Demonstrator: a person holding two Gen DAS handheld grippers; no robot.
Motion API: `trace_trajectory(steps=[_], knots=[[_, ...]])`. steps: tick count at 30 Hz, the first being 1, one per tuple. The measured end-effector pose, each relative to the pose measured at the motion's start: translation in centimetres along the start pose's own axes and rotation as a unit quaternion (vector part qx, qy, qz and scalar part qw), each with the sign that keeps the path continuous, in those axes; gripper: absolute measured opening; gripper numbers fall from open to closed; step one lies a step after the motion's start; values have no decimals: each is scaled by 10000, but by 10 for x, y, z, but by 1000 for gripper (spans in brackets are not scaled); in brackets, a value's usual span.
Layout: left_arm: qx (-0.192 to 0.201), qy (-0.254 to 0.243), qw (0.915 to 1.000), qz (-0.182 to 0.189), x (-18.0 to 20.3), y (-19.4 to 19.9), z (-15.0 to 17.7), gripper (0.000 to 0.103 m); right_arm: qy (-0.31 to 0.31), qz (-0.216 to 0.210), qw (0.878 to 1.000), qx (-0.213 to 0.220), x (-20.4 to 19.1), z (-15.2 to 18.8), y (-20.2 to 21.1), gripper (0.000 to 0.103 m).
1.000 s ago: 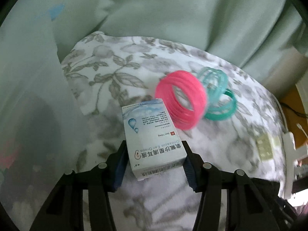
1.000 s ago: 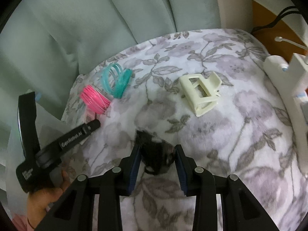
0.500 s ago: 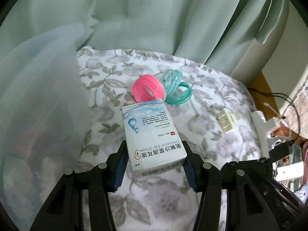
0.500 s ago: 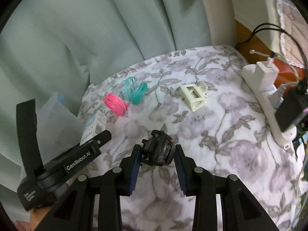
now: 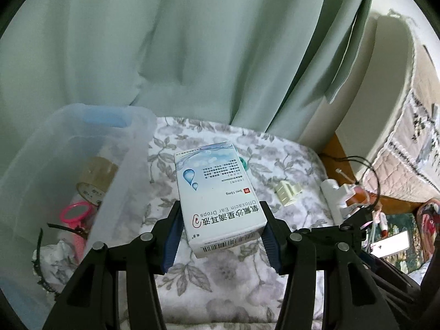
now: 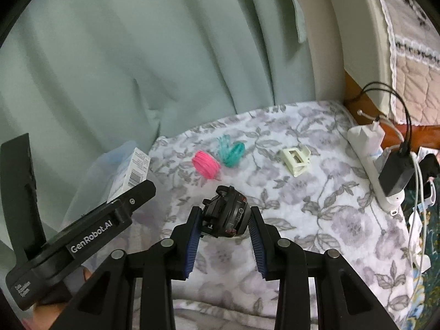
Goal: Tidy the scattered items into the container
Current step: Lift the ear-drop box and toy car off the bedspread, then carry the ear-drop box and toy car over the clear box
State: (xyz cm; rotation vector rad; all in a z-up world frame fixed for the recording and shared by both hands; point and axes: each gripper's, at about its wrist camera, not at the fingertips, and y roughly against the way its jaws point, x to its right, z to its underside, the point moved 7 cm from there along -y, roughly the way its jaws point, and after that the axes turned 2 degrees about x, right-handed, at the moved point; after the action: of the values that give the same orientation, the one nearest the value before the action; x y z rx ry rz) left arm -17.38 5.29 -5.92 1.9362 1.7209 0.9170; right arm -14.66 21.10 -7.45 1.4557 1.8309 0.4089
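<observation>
White ear-drop box (image 5: 217, 192) clamped between left jaws, black round object (image 6: 227, 214) between right.

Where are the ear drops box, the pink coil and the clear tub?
ear drops box (image 5: 217, 192): left wrist view, printed top face.
pink coil (image 6: 205, 164): right wrist view, its ribbed side.
clear tub (image 5: 121, 170): left wrist view, its right wall.

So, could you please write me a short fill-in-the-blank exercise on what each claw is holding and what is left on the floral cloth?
1. The left claw grips a white ____ drops box.
2. The right claw grips a small round ____ gadget.
3. The pink coil ring lies beside a ____ coil ring.
4. The clear plastic bin stands to the box's ____.

Answers: ear; black; teal; left
</observation>
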Motion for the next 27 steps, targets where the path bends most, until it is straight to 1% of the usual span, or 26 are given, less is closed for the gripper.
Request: trace_trajectory(steps=[10,17,27], knots=[[447,81,9989,108,-14,53,-10,54,296,-58,9989,360,-34,-4,42,37],[731,225,9970,148,-32,84,-16,54,441,-100,9976,532,-57,-7,62,37],[1053,443,9933,183,-60,118,-21,54,769,-196,9943,711,-95,-8,84,37]])
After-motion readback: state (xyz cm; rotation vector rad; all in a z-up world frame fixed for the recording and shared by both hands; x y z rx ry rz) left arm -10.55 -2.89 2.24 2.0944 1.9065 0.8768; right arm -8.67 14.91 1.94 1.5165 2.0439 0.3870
